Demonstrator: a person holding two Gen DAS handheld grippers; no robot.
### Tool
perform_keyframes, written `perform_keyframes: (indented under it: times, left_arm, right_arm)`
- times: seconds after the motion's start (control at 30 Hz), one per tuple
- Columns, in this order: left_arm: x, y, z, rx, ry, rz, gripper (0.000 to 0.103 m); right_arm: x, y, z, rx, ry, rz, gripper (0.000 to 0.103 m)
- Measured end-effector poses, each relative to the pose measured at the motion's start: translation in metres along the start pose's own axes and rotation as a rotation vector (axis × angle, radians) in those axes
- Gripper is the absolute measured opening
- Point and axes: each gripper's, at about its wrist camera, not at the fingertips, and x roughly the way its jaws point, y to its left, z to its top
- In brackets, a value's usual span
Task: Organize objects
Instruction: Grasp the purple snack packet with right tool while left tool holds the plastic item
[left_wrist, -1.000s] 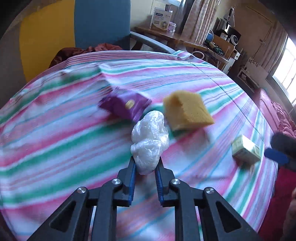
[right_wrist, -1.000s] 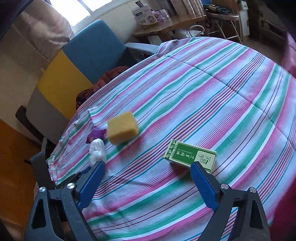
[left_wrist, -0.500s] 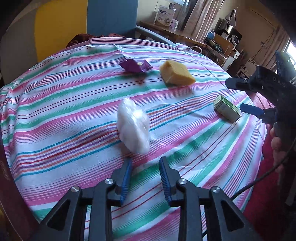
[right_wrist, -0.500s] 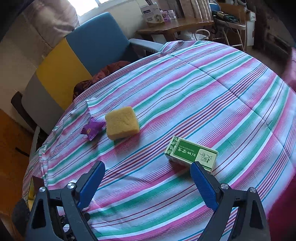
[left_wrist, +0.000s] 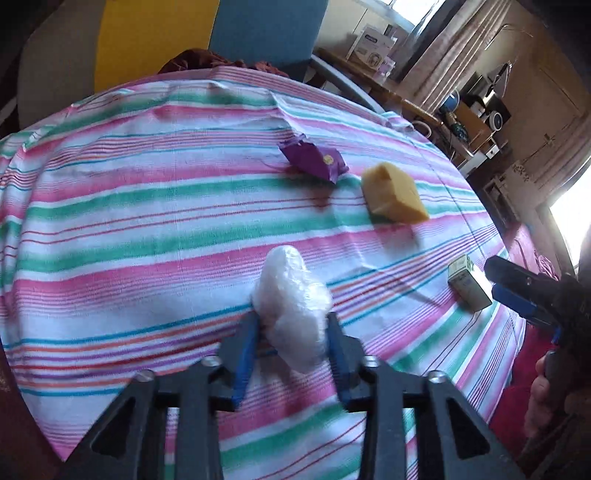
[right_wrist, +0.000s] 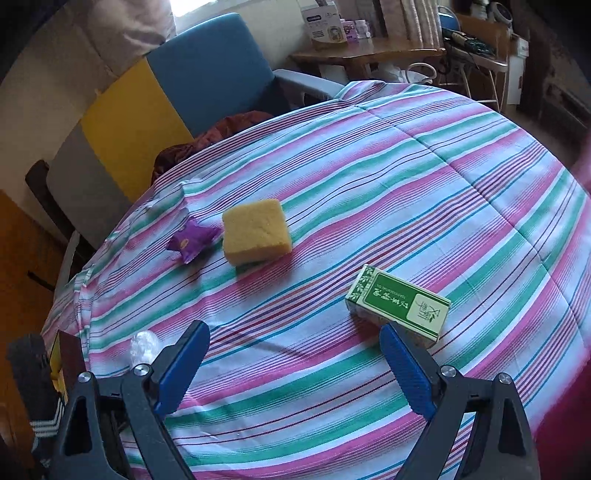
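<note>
A crumpled white plastic bag (left_wrist: 291, 295) sits between the pads of my left gripper (left_wrist: 290, 321), whose jaws are closing on it; both pads touch its sides. Farther back on the striped cloth lie a purple packet (left_wrist: 314, 162) and a yellow sponge (left_wrist: 393, 197). A green box (left_wrist: 467, 280) lies to the right, close to my right gripper (left_wrist: 517, 288). In the right wrist view my right gripper (right_wrist: 291, 332) stands open over bare cloth, its right fingertip just short of the green box (right_wrist: 399, 299). The sponge (right_wrist: 256, 232), packet (right_wrist: 192, 240) and bag (right_wrist: 144, 347) show there too.
The striped tablecloth (right_wrist: 406, 166) drops away at the round table's edges. A blue and yellow armchair (right_wrist: 207, 74) with a dark red cloth (right_wrist: 221, 133) stands behind it. A wooden desk (right_wrist: 362, 55) with boxes is farther back. A hand (left_wrist: 546, 387) holds the right gripper.
A second ago my left gripper held the bag; half a second ago the bag lay free ahead of open jaws; now the pads are around it again. The right gripper has stayed open and rolled slightly.
</note>
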Motion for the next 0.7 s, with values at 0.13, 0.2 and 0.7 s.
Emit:
perform_keyframes:
  times: [0.13,0.2,0.7]
  left_arm:
    - [-0.009,0.005,-0.011,0.022,-0.03,0.003,0.026]
    - [-0.015,0.004,-0.019,0.038,-0.038,0.014,0.026]
    - [-0.067,0.004,-0.055,0.054,-0.087,-0.033,0.026]
  right_arm:
    - [0.001,0.026,0.005,-0.092,0.009,0.04,0.094]
    - [0.007,0.046,0.016,-0.162,0.003,0.047,0.094]
    - [0.135,0.164,0.076,-0.707,0.125,-0.1,0.089]
